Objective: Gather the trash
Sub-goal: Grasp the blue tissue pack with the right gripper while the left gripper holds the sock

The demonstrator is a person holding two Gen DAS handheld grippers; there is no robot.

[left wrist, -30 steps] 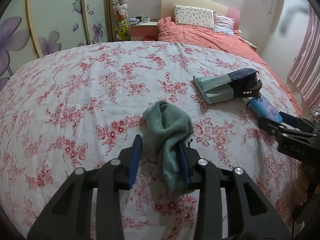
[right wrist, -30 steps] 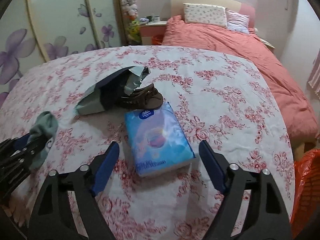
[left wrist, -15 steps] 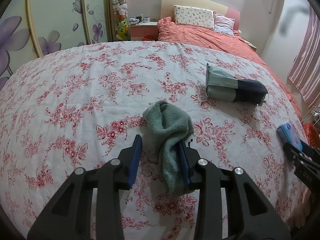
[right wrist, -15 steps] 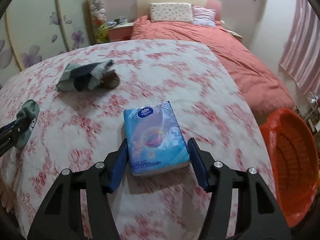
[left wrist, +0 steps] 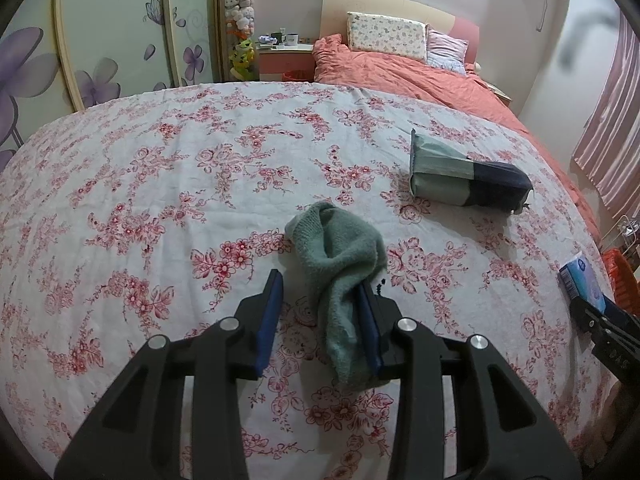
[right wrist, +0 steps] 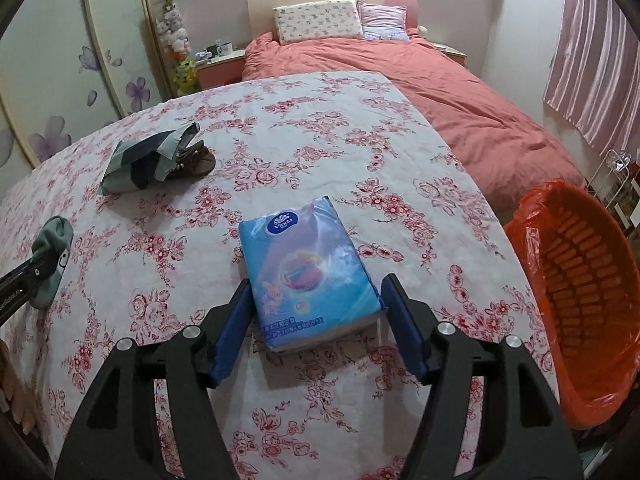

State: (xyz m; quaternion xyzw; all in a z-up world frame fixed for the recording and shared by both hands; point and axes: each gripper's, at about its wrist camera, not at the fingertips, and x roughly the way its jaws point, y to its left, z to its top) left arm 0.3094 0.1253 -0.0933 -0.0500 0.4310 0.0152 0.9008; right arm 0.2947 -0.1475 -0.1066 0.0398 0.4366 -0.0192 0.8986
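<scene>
Your right gripper was opening, fingers spread around the blue tissue pack near the floral sheet's right edge, beside the orange bin. Your left gripper stood part-open at mid-sheet, green sock against one pad; whether pinched, unclear.

Wide open floral bedspread ahead and to the left of the left gripper, nothing on it up to the far edge. Crowded between its fingers by the green sock, draped against the right pad. Farther right, blocked by the grey-and-navy pouch. Between the opening jaws of the right gripper, filled by the blue tissue pack, a slim gap at each side. Bare cloth beyond it. Off the bed's right edge, the orange basket, mouth unobstructed.
</scene>
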